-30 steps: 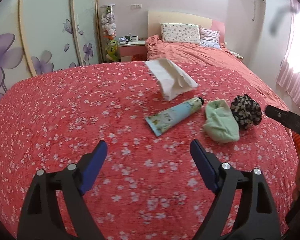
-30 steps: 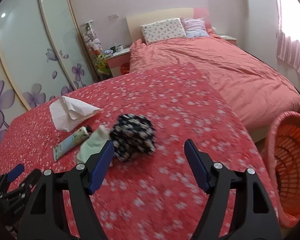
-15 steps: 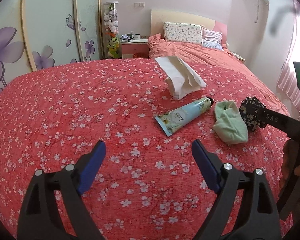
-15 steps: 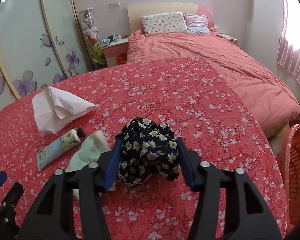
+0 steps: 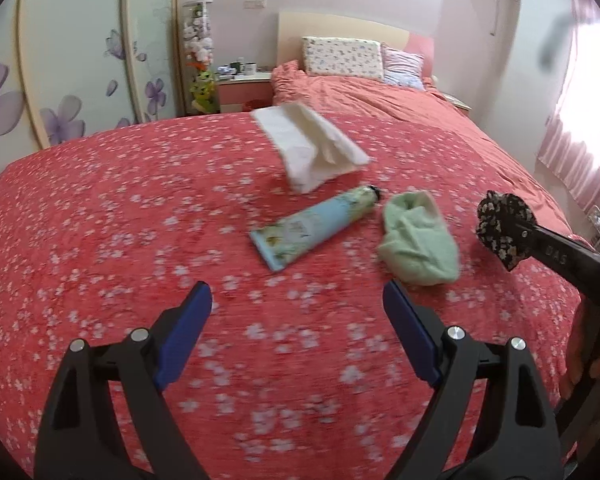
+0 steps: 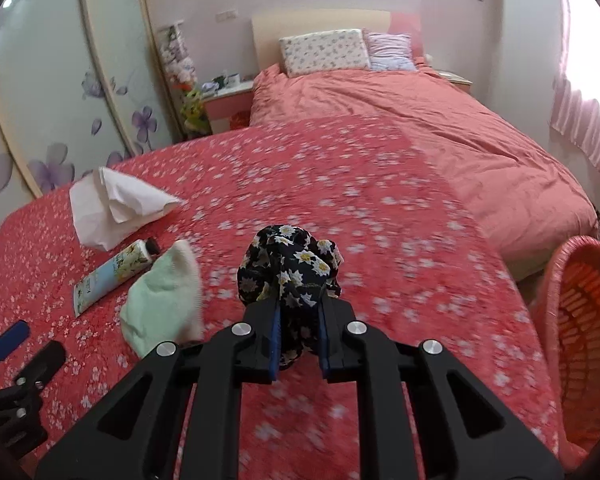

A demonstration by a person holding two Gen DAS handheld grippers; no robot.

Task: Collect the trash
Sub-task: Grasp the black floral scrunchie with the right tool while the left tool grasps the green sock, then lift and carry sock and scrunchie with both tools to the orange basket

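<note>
On the red flowered bedspread (image 5: 140, 208) lie a crumpled white tissue (image 5: 312, 152), a pale blue tube (image 5: 316, 226) and a light green cloth (image 5: 418, 240). My right gripper (image 6: 299, 340) has its jaws closing on a black flowered cloth bundle (image 6: 290, 268), squeezed between the blue pads and bulging above them. The same bundle (image 5: 502, 228) shows at the right of the left wrist view, on the tip of the right gripper. My left gripper (image 5: 296, 324) stands open above the bedspread, nearer than the tube, with nothing between its fingers.
An orange plastic basket (image 6: 580, 320) stands on the floor at the right edge of the bed. Beyond the bedspread lie a pink duvet (image 6: 420, 132) and two pillows (image 6: 324, 52). A wardrobe with purple flowers (image 5: 60, 80) and a bedside table (image 5: 244, 88) stand at the back left.
My right gripper's jaws came together around the black flowered bundle, which now sits squeezed between them. The left gripper stayed open and shifted slightly over the bedspread.
</note>
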